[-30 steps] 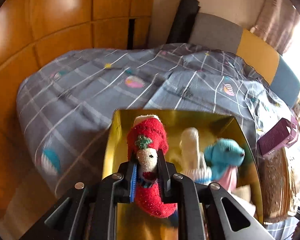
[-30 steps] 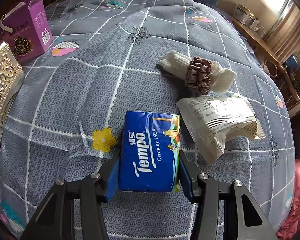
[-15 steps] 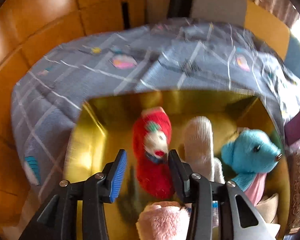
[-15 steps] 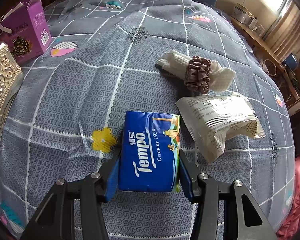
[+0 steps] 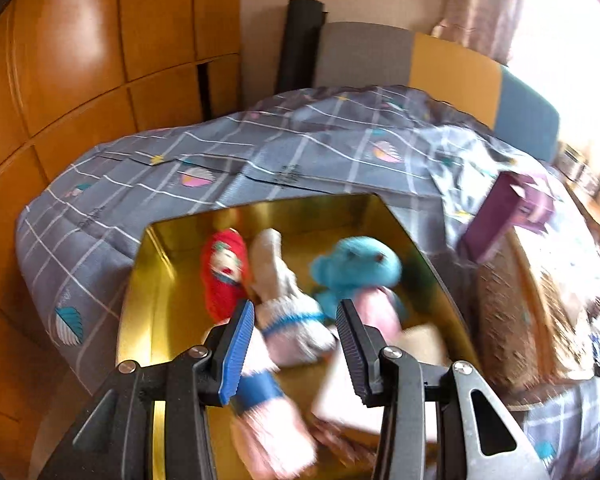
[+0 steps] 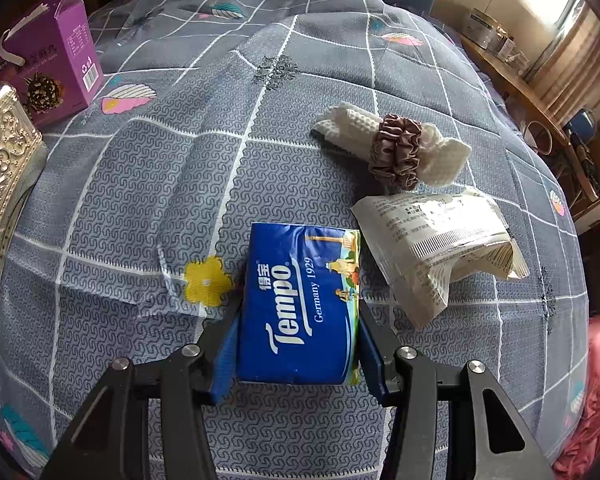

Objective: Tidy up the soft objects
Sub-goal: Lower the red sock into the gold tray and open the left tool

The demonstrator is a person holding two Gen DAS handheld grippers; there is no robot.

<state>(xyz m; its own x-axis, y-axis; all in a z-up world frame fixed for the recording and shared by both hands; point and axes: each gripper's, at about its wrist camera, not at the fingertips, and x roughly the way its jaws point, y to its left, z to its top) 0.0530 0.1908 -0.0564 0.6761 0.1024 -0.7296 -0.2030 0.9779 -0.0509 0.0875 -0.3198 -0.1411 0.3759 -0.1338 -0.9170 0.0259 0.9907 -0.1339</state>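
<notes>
In the left wrist view a gold tin box point(image 5: 140, 312) sits on the grey bedspread. In it lie a red sock toy point(image 5: 224, 276), a white sock point(image 5: 278, 280), a blue plush bear point(image 5: 356, 268) and a pink sock point(image 5: 268, 436). My left gripper point(image 5: 296, 344) is open and empty above the box. In the right wrist view my right gripper point(image 6: 298, 344) is shut on a blue Tempo tissue pack point(image 6: 300, 304) resting on the bedspread. A rolled white cloth with a brown scrunchie point(image 6: 396, 152) and a white plastic packet point(image 6: 440, 244) lie beyond it.
A purple carton shows in both views point(image 5: 508, 216) point(image 6: 52, 60). An embossed silver lid point(image 6: 0, 184) lies at the left edge of the right wrist view. Wooden wardrobe panels point(image 5: 80, 80) and a padded headboard point(image 5: 440, 68) border the bed.
My left gripper let go of the red sock toy in the gold box, opened, and drew back up and to the right. The right gripper kept still on the tissue pack.
</notes>
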